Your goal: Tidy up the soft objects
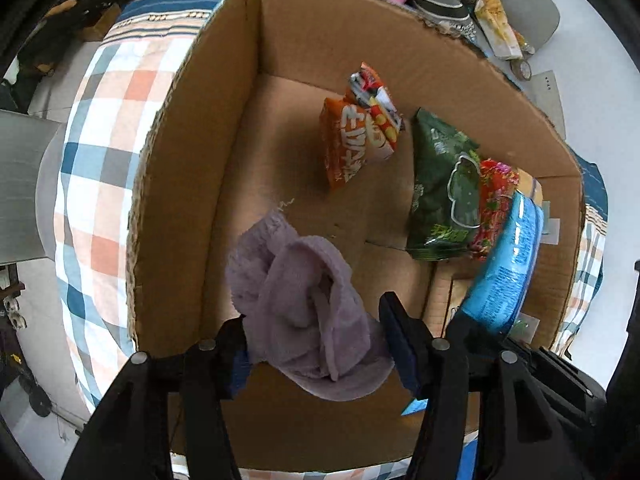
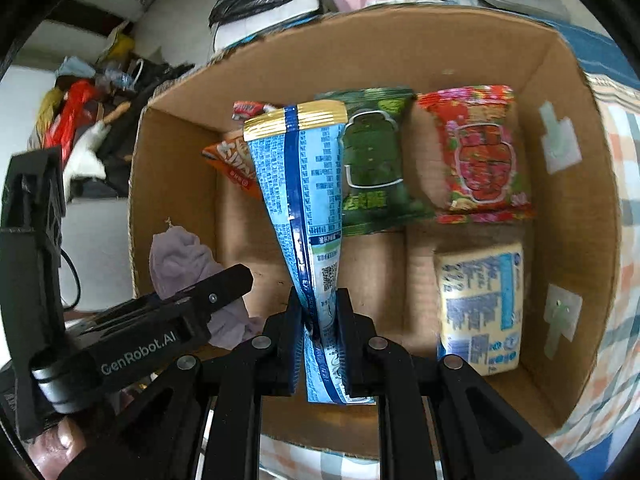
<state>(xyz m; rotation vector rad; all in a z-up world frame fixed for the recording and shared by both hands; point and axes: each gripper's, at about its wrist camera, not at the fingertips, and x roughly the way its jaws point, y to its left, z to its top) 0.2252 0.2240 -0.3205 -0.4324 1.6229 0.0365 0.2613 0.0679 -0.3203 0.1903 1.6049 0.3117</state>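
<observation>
Checked bedspread (image 1: 100, 128) | cardboard box (image 1: 224, 92) | left gripper (image 1: 316, 344) clamps purple cloth (image 1: 304, 304), apparently

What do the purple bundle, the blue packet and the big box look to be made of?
Purple bundle: soft fleecy fabric, matte, fuzzy nap and limp folds. Blue packet: thin glossy plastic film, probably, with shine and a crimped gold seal. Box: brown corrugated cardboard, matte, fluted torn rim.

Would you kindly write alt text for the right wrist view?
The right gripper pinches a blue packet above a cardboard box holding green, red, orange and yellow packs. The left gripper holds a purple cloth.
</observation>
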